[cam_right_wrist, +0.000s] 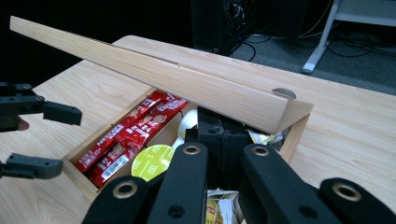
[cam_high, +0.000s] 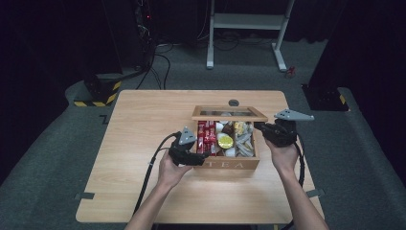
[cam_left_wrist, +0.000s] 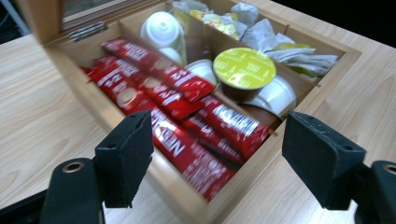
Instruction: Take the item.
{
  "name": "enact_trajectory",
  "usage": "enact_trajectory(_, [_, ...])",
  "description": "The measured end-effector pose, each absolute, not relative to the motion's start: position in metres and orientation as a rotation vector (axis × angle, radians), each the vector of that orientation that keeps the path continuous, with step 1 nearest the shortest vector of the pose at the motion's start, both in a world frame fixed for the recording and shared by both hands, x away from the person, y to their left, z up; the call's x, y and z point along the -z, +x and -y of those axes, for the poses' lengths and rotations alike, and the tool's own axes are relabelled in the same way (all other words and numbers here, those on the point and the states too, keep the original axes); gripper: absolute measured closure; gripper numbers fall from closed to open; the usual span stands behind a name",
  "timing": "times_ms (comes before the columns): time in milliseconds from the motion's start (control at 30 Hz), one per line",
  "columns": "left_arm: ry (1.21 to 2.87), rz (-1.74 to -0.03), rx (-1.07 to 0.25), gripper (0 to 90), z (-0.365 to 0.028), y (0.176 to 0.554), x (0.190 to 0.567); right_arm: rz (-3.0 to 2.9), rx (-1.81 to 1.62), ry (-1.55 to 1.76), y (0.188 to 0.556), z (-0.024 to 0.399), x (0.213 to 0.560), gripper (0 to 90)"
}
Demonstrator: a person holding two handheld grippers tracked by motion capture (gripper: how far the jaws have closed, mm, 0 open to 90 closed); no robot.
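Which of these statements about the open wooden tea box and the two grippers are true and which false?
1. The wooden box marked TEA has its glass-paned lid raised. True.
2. The red stick sachets lie in the box's right compartment. False: in the high view they fill the left compartment.
3. The left gripper stands open above the red sachets, holding nothing. True.
4. The capsule with the yellow-green foil top sits on the table beside the box. False: it is inside the box.
5. The right gripper has its jaws wide apart. False: they are shut, at the lid's underside.
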State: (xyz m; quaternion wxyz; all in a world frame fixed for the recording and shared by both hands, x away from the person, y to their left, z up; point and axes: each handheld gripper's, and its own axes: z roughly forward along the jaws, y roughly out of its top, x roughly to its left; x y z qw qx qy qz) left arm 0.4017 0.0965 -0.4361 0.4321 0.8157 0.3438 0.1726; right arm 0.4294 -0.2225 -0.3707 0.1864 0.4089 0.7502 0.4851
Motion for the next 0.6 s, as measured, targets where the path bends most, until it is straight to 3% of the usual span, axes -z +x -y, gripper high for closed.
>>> enact_trajectory(600, [2.086, -0.804, -0.402, 25.0, -0.046, 0.423, 0.434, -2.099, -1.389, 1.171, 0.437, 0.223, 0.363, 89.9])
